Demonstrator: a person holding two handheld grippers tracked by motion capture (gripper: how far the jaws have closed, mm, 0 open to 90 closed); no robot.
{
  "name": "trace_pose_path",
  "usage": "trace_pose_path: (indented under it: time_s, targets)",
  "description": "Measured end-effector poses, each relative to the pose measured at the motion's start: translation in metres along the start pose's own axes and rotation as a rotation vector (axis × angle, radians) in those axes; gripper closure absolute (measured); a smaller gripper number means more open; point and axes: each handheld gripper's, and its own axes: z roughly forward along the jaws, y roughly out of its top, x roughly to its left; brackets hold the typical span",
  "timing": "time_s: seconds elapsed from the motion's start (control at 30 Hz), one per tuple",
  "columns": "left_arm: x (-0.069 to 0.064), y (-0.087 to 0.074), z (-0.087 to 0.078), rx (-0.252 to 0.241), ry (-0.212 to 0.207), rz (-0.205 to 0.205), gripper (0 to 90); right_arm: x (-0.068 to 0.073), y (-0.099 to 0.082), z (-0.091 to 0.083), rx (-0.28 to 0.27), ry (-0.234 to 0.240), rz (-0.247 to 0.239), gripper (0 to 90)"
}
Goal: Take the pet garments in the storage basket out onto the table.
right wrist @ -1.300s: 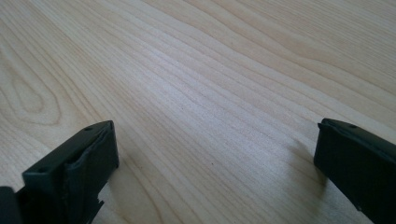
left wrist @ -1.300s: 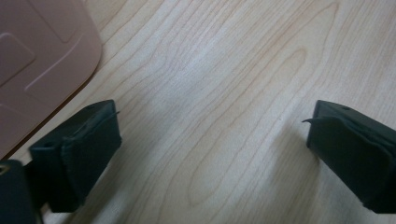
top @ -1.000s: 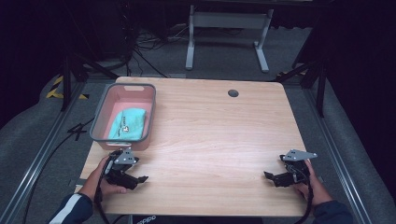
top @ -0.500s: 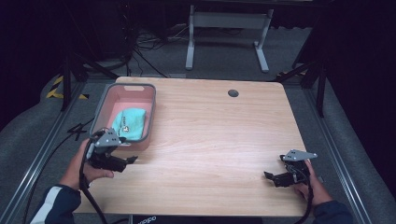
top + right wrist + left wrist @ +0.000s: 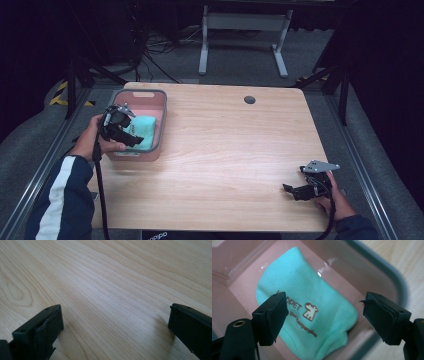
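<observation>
A pink bin [image 5: 155, 107] with a grey rim sits at the left of the high view, near the table's [image 5: 225, 150] left edge; inside it lies a folded mint-green cloth [image 5: 145, 131] printed with a small brown logo and lettering [image 5: 308, 312]; nothing else shows in the bin. The left gripper [image 5: 131, 136] hangs over the bin's near half, jaws spread wide above the cloth without touching it; the left hand [image 5: 95, 140] holding it partly blocks the bin's left wall. At the lower right of that view the right gripper [image 5: 290, 189] rests low over bare wood, jaws parted and holding nothing; a dark round hole [image 5: 249, 99] marks the table's far edge.
</observation>
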Motion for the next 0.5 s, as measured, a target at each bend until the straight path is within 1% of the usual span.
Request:
trace_pose_path:
  time_s: [0.03,0.07,0.1,0.13,0.2,0.23,0.27,0.3,0.33,0.37,0.4,0.43,0.47,0.5]
  targets:
    - [0.004,0.004,0.007,0.026,-0.012,-0.033,19.4,0.000,0.000,0.000,0.000,0.000,0.000,0.2]
    - [0.007,0.007,0.013,0.049,-0.010,-0.035,18.6,0.000,0.000,0.000,0.000,0.001,0.001,0.3]
    - [0.009,0.010,0.019,0.067,-0.010,-0.045,18.9,0.000,0.000,0.000,0.000,0.000,0.001,0.3]
    - [0.012,0.013,0.026,0.097,-0.007,-0.049,19.4,0.000,0.000,0.000,0.000,-0.001,0.000,0.3]
    - [0.017,0.017,0.037,0.154,0.013,-0.060,19.6,0.000,0.000,0.000,-0.001,-0.002,0.000,0.3]
    - [0.020,0.018,0.042,0.193,0.001,-0.078,19.4,0.000,0.000,-0.001,-0.001,-0.001,0.003,0.4]
    - [0.023,0.019,0.047,0.224,0.006,-0.087,19.4,0.000,0.000,0.000,-0.001,-0.001,0.002,0.3]
    - [0.025,0.019,0.050,0.239,0.007,-0.100,19.3,0.000,0.000,-0.001,-0.001,-0.001,0.004,0.3]
    - [0.028,0.019,0.054,0.259,0.018,-0.109,18.4,0.000,0.000,-0.001,-0.002,0.000,0.005,0.3]
    - [0.030,0.019,0.058,0.295,0.016,-0.125,17.8,0.000,-0.001,0.000,-0.002,-0.001,0.003,0.4]
    - [0.031,0.019,0.061,0.315,0.018,-0.133,18.0,0.000,-0.001,-0.001,-0.003,-0.001,0.005,0.3]
    - [0.032,0.018,0.064,0.327,0.007,-0.143,18.0,0.000,-0.001,0.000,-0.002,-0.001,0.002,0.3]
    - [0.033,0.018,0.068,0.345,-0.003,-0.141,18.1,0.000,-0.001,0.000,-0.002,-0.001,0.003,0.3]
    - [0.033,0.017,0.072,0.374,-0.010,-0.150,18.3,0.000,-0.001,0.000,-0.002,-0.001,0.003,0.4]
